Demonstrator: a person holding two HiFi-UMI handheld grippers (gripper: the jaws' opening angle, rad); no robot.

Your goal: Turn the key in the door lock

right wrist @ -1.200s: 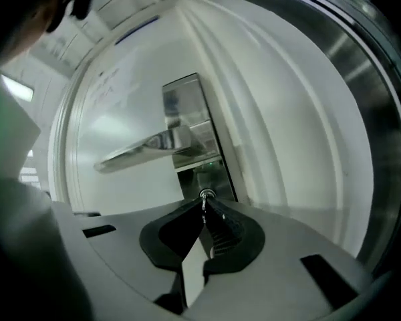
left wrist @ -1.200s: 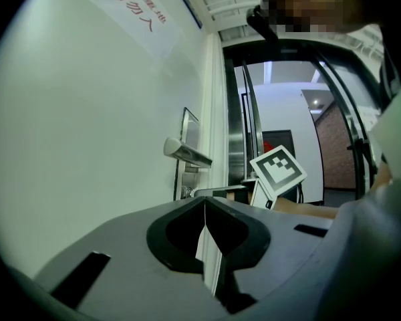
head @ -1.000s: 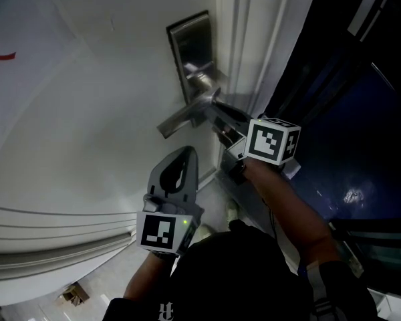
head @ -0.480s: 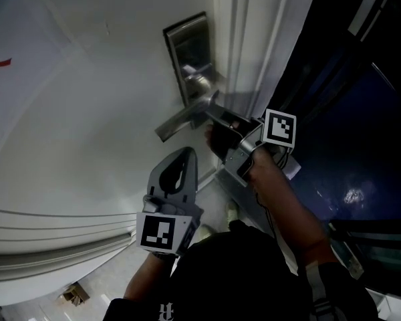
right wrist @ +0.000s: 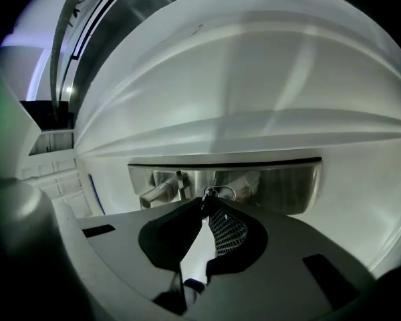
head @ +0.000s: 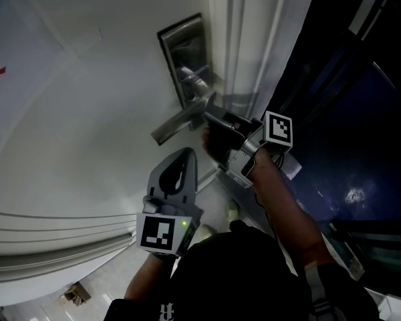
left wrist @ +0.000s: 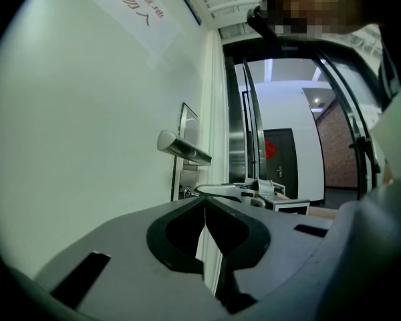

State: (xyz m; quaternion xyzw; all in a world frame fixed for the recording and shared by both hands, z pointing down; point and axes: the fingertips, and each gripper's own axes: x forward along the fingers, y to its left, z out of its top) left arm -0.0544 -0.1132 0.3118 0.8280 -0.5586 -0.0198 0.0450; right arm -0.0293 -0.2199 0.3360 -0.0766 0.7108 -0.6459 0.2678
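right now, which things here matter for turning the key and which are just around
Part of the job:
- key, on its ring, at the lock plate
- right gripper, jaws shut on the key
- door

Just around:
- lever handle, untouched
- left gripper, shut and empty, low beside the door
- sign with red characters
- dark glass panel

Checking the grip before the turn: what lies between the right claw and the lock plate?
Only the key with its ring, pinched at the shut tips of the right claw, just before the lock plate. The right gripper view shows it.
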